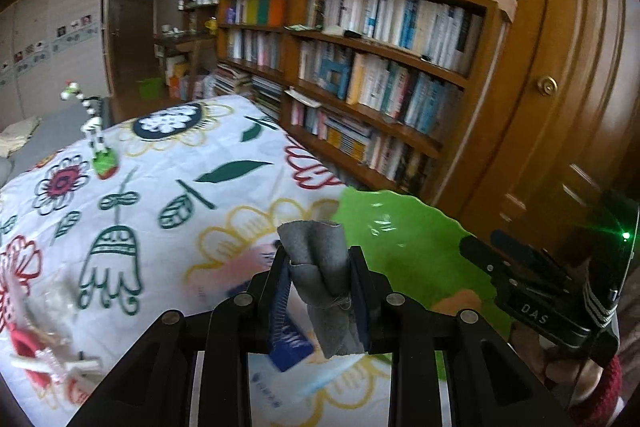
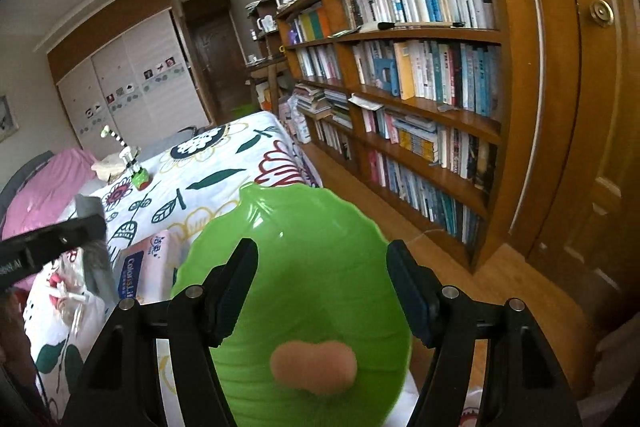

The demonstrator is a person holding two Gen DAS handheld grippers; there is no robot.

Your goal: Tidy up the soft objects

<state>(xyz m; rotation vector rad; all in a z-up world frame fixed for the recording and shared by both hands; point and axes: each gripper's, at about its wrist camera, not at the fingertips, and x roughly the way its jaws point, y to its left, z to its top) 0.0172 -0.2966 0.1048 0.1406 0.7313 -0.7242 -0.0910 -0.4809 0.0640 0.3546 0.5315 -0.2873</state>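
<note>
Left gripper (image 1: 320, 267): pinched on a grey cloth (image 1: 320, 267); cloth bunched and rolled between the pads, one end standing above the fingers, the other hanging below. Held mid-length, probably so neither end drags on the bed.
Right gripper (image 2: 322, 283): spread wide, nothing between the pads; poised over the green plate (image 2: 304, 227). Empty, so judged free for the next pick.
Plate: leaf-shaped, shallow, at the bed's near corner beside the bookshelf (image 2: 420, 87). Judged the collecting place for soft items.
Pink item (image 2: 313, 367): soft-looking, rounded, blurred; lying on the plate's near part, below the right gripper. Exact kind not clear.
Cloth position: in the air over the floral sheet (image 1: 120, 187), just left of the plate in the left view; not yet over it.
Step in hand: carry of the cloth toward the plate, judged from its nearness and the item already there.
Next move: shift cloth over the plate's bare far part, then release; right gripper to keep clear.
Risk: trailing end catching on the plate rim, or the drop landing off the edge.
Other items: tissue pack (image 2: 140, 267) beside the plate; striped toy (image 1: 94, 123) at the far side of the bed.
</note>
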